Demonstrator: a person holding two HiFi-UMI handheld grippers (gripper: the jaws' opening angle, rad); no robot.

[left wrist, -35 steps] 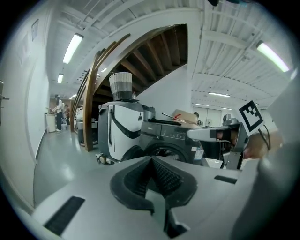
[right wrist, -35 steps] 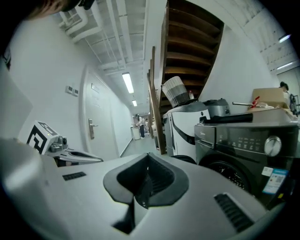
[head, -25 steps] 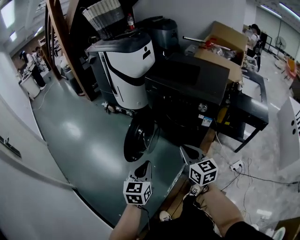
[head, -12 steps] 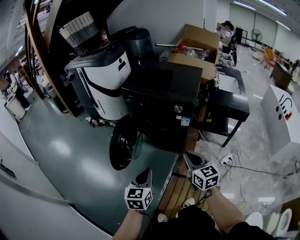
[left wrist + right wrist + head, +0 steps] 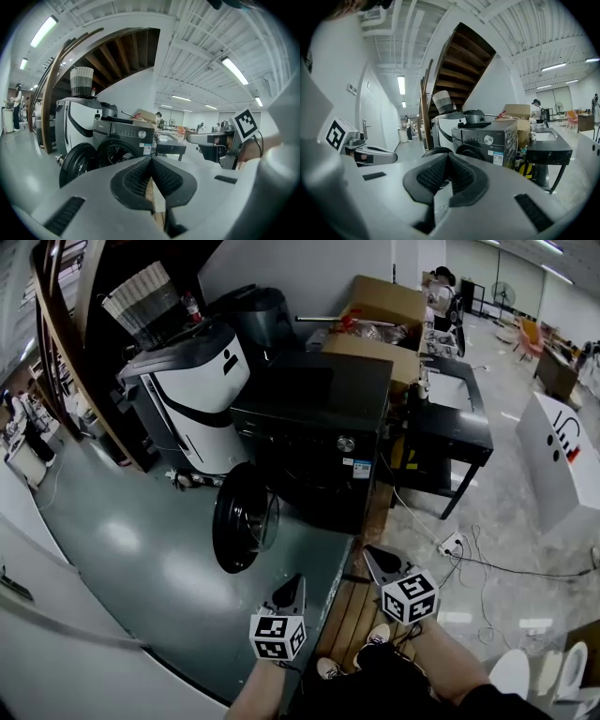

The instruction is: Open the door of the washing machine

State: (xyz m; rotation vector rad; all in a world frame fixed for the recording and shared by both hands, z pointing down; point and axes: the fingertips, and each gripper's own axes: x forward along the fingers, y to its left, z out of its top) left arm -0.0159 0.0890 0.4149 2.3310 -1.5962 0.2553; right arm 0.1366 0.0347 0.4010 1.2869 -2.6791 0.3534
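Glossy grey-green floor (image 5: 141,549), dark washing machine (image 5: 319,418), door (image 5: 239,517) open

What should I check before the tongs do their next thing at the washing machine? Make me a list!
1. Door open: ok. The round door stands swung out to the left of the washing machine.
2. Left tongs free: ok. Jaws are together with nothing between them.
3. Right tongs free: ok. Jaws are together and empty too.
4. Tongs clear of the door: ok. Both hang back from the machine and touch nothing.
5. Drum empty: cannot tell. The opening is too dark to see inside.
6. Floor by the feet: not ok. A cable and socket strip lie to the right, so step with care.
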